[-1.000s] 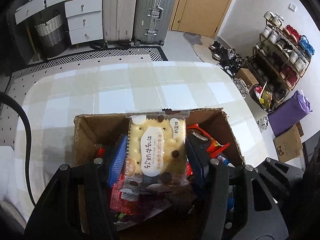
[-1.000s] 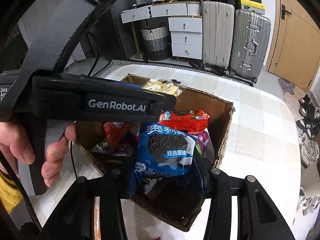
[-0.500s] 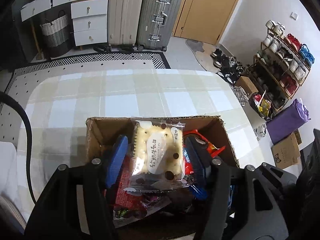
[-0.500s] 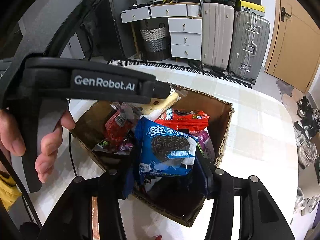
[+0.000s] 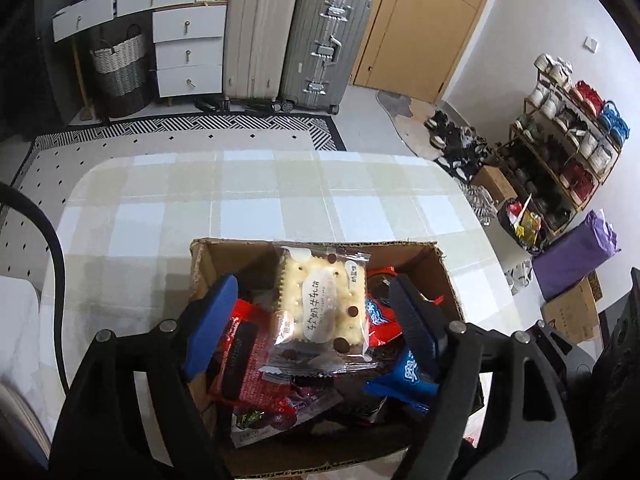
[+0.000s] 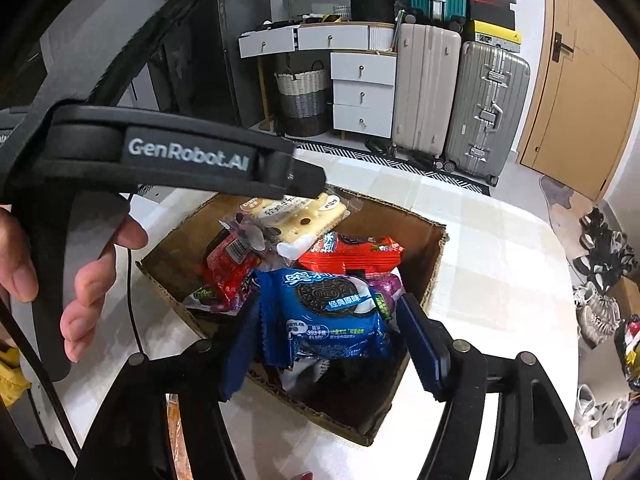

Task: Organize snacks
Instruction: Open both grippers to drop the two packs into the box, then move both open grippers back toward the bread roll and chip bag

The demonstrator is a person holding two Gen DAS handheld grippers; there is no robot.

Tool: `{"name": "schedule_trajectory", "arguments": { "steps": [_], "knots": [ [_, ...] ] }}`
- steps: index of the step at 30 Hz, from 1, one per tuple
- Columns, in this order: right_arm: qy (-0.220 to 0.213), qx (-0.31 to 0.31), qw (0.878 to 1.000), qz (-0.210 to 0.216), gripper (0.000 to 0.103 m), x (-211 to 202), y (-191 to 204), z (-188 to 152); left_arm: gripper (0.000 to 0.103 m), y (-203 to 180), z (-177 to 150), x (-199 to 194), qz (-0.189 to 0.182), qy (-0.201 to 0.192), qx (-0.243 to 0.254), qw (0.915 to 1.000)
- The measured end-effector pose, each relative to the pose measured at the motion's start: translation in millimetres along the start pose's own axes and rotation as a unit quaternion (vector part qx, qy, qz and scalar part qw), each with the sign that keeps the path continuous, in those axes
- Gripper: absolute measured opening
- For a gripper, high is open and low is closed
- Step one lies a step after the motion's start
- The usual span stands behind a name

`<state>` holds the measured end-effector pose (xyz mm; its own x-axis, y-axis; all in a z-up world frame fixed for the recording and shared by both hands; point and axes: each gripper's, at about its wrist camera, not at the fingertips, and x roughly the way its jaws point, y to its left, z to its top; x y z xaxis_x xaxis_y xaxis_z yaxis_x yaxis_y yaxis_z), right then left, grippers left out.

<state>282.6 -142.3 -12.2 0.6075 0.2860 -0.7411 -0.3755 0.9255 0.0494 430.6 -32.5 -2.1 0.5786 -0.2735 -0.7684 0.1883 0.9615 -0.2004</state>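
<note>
An open cardboard box [image 5: 208, 252] full of snack packets stands on the checked table. In the left wrist view a clear cracker packet [image 5: 320, 304] lies on top of the pile. My left gripper [image 5: 312, 320] hangs over it, jaws opening, both blue pads clear of the wrapper. In the right wrist view a blue Oreo packet [image 6: 332, 308] rests on the pile in the box [image 6: 424, 248]. It lies between the opening jaws of my right gripper [image 6: 328, 344], whose pads do not press on it. A hand [image 6: 80, 280] holds the left gripper's black body [image 6: 188, 156] at the left.
Red packets [image 6: 352, 256] and a purple one fill the box around the two. The checked tablecloth [image 5: 240, 200] stretches beyond the box. Suitcases [image 5: 288, 40], white drawers [image 5: 188, 52], a basket [image 5: 120, 68] and a shoe rack [image 5: 568, 140] stand on the floor further off.
Both grippers' jaws have spread. The cracker packet has left the left pads and the Oreo packet the right pads; both now lie on the pile. The left gripper has risen.
</note>
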Motion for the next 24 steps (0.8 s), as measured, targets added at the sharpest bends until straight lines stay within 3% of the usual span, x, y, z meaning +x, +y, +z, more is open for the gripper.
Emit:
{"name": "schedule_trajectory", "arguments": {
  "steps": [14, 16, 17, 24],
  "knots": [
    [-0.064, 0.034, 0.997, 0.019, 0.073, -44.5, -5.3, -5.3, 0.088, -4.0, -6.8, -54.2, -0.018, -0.028, -0.001, 0.9994],
    [-0.08, 0.035, 0.996, 0.017, 0.073, -57.3, -5.6, -6.8, 0.094, -4.6, -9.3, -68.2, -0.021, -0.038, -0.004, 0.999],
    [-0.09, 0.035, 0.995, 0.017, 0.073, -65.7, -6.1, -8.5, 0.103, -5.3, -9.9, -73.1, -0.023, -0.04, -0.007, 0.9989],
    [-0.142, 0.068, 0.987, 0.021, 0.074, -122.3, -9.0, -20.1, 0.102, 2.5, -26.7, -135.0, -0.061, -0.066, -0.044, 0.995]
  ]
}}
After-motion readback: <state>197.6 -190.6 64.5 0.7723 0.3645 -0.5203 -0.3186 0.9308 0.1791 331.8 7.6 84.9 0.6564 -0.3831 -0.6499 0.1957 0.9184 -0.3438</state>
